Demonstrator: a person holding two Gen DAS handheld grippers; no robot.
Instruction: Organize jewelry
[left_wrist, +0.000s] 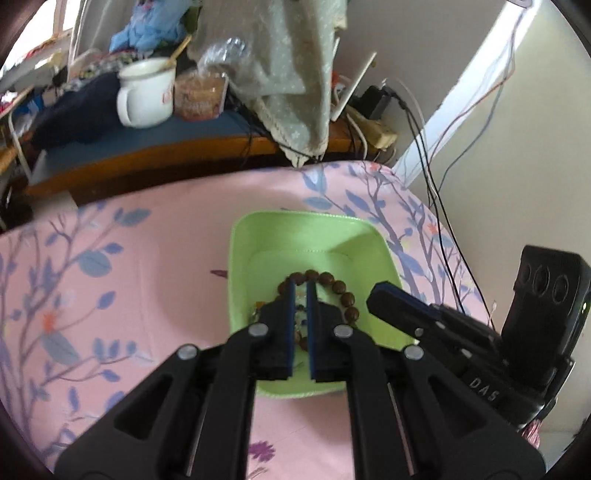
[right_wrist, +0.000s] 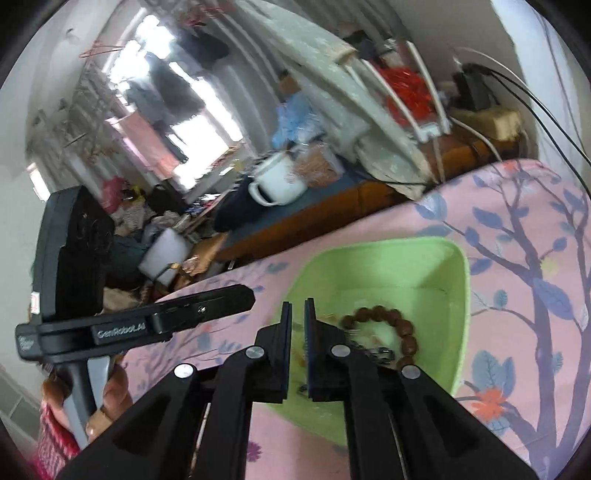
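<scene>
A light green tray (left_wrist: 243, 258) lies on the pink floral sheet (left_wrist: 129, 277). In it lies a brown wooden bead bracelet (left_wrist: 343, 291) with smaller jewelry pieces under my fingers. My left gripper (left_wrist: 302, 288) hovers over the tray, its jaws a narrow gap apart, nothing clearly between them. My right gripper (right_wrist: 297, 310) is over the tray's (right_wrist: 443, 266) left part, jaws nearly shut and empty. The bracelet (right_wrist: 399, 328) and a small metal piece (right_wrist: 380, 354) lie to its right. The right gripper also shows in the left wrist view (left_wrist: 406, 306).
Behind the bed stands a cluttered wooden shelf (left_wrist: 147, 162) with a white enamel mug (left_wrist: 146, 92), a snack bag (left_wrist: 199, 96) and a draped grey cloth (left_wrist: 280, 74). Cables (left_wrist: 432, 166) hang by the wall at right. The left gripper's body (right_wrist: 147, 321) sits at left.
</scene>
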